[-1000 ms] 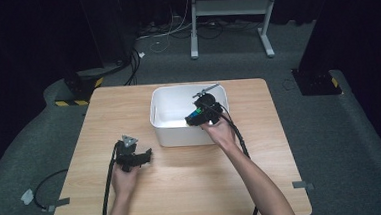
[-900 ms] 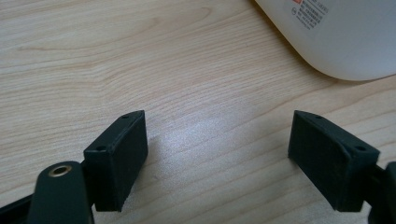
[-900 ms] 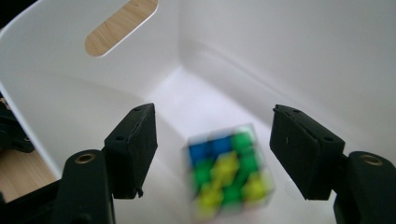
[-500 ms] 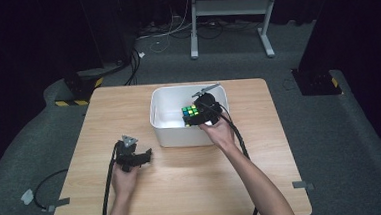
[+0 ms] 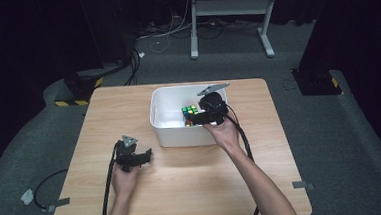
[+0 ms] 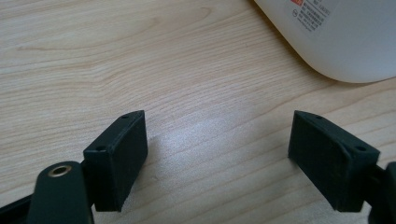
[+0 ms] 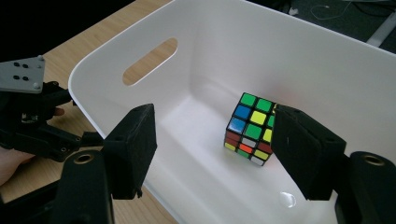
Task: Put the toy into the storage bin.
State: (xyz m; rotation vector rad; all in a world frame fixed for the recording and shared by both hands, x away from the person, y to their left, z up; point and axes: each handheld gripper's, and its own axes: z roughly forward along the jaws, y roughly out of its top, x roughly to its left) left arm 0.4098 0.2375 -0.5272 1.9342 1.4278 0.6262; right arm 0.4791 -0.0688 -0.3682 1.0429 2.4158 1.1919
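White bin (image 5: pixel 170 134) on the counter (image 5: pixel 182 173) now holding the puzzle cube (image 7: pixel 250 129), released on its floor a moment ago; right gripper (image 7: pixel 212 154) fingers wide just above it, left gripper (image 6: pixel 229 154) fingers wide, empty, resting beside.

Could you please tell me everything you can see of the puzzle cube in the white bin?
The puzzle cube is a three-by-three twisty cube with a black frame and glossy stickers in green, yellow, blue, red, orange and white, the colours scrambled. It rests on the floor of the white plastic bin, apart from its walls. The right gripper hovers over it with jaws open, not gripping; one jaw hides part of the cube.
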